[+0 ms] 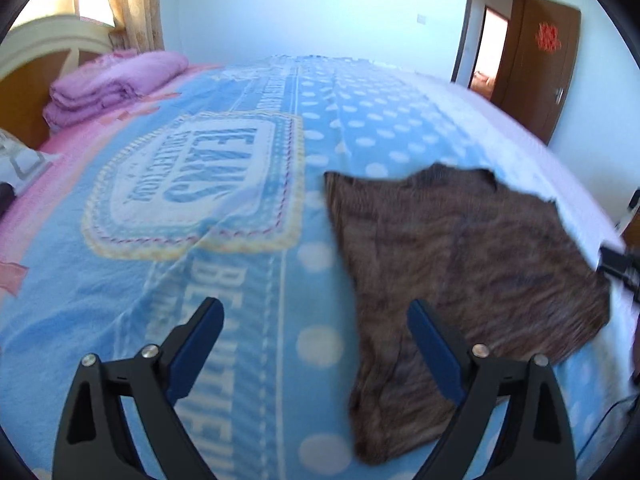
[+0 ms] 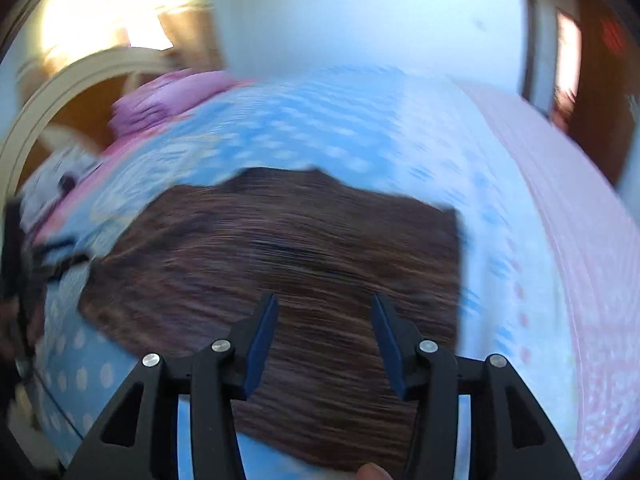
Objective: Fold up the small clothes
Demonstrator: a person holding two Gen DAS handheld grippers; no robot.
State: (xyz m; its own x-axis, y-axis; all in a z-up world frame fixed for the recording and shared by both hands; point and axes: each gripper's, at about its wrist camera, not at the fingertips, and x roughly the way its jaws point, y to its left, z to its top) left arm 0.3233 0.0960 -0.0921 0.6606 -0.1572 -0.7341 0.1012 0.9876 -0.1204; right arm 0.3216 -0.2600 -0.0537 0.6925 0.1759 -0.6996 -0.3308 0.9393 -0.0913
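Observation:
A small brown striped garment (image 1: pixel 460 256) lies flat on the blue blanket, to the right in the left wrist view. My left gripper (image 1: pixel 314 312) is open and empty, hovering over the blanket at the garment's left edge, its right finger over the cloth. In the blurred right wrist view the garment (image 2: pixel 280 248) fills the middle. My right gripper (image 2: pixel 324 308) is open and empty just above its near part. The right gripper also shows as a dark shape at the right edge of the left wrist view (image 1: pixel 618 266).
The bed carries a blue dotted blanket (image 1: pixel 240 240) with a printed label. Folded purple bedding (image 1: pixel 116 84) lies by the headboard (image 1: pixel 36 60) at far left. An open brown door (image 1: pixel 540 68) stands at far right.

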